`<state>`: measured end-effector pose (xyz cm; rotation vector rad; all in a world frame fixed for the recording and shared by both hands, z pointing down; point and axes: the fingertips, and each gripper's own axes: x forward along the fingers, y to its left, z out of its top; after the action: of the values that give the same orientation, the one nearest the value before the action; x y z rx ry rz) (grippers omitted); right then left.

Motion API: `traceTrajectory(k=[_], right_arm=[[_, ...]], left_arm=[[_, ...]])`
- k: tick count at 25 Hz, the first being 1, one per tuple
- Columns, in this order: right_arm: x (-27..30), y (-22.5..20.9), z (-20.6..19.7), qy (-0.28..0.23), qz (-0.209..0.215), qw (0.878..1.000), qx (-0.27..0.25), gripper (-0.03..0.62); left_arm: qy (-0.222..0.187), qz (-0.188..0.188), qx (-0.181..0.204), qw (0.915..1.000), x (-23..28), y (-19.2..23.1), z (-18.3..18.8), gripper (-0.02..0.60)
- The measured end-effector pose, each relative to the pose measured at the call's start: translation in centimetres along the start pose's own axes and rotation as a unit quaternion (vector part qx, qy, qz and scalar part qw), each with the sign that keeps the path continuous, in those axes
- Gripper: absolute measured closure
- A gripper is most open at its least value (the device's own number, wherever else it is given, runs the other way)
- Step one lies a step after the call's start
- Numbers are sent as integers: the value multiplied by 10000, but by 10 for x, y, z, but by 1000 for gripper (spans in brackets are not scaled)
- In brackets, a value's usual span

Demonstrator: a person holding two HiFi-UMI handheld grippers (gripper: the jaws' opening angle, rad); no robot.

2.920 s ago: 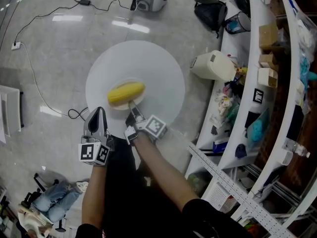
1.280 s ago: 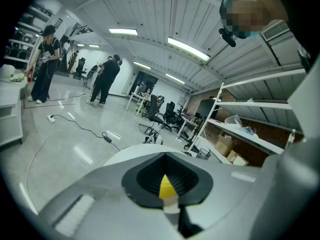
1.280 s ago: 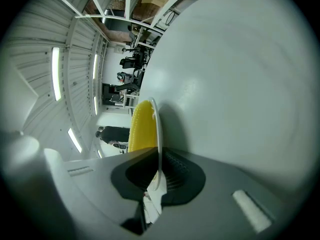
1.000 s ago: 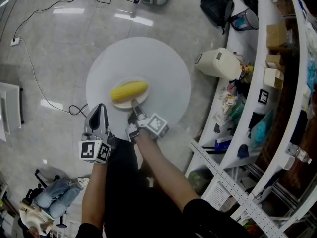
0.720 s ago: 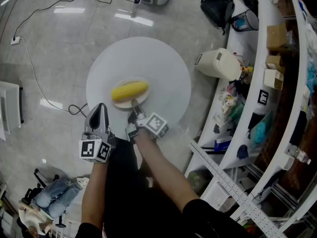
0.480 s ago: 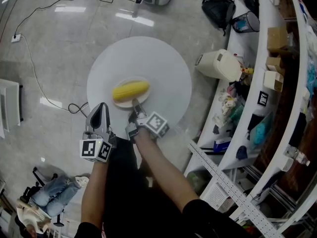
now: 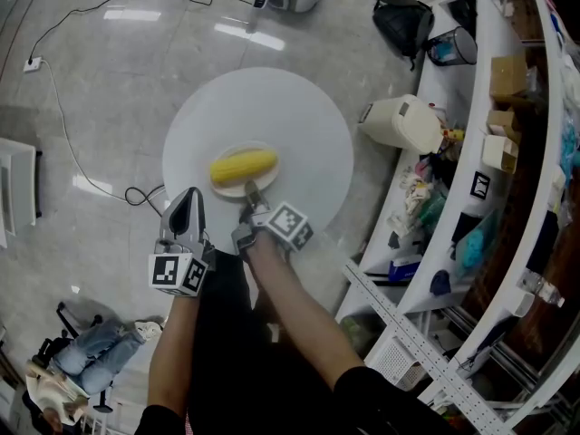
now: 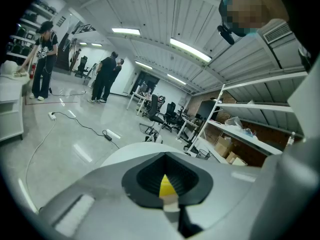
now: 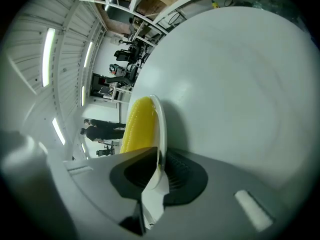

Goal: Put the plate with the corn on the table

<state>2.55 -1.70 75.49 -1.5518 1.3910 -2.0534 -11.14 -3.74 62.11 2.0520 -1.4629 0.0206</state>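
The plate (image 7: 237,188) sits flat near the middle of the round white desk (image 7: 290,116), a little toward the near edge. The corn (image 7: 243,166) lies across it from left to right. The plate looks fully borne by the desk, so the putting-down seems done and what remains is to let go.

The right tool (image 7: 251,191) reaches in from the near side, pointing down at the plate's near rim. That is a sensible place to carry a shallow plate from, clear of the corn. Its jaws have just been opening. The thin rim is between them, but they stand slightly apart around it and no longer seem to pinch it.

The left tool (image 7: 192,196) hangs over the near left edge of the desk, apart from the plate. Its jaws are drawn together on nothing, and it appears simply parked out of the way.

By count there is one plate, one cob of corn, one desk and two tools. A cable (image 7: 63,125) trails over the floor on the left, and shelves (image 7: 494,179) run down the right side.
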Motion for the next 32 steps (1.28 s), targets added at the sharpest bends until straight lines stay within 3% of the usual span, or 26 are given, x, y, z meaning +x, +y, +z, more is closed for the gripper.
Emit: traceTrajectory(k=[14,32], right_arm=[[-5,-3,1,50,-438,9990,-98,517],[-11,-5,-4,181,-683,9973,-177,482]], left_arm=[[31,-21,0,10000,-3,3,-3,578],[135,-70,-54,9999,-6,1,-13,578]])
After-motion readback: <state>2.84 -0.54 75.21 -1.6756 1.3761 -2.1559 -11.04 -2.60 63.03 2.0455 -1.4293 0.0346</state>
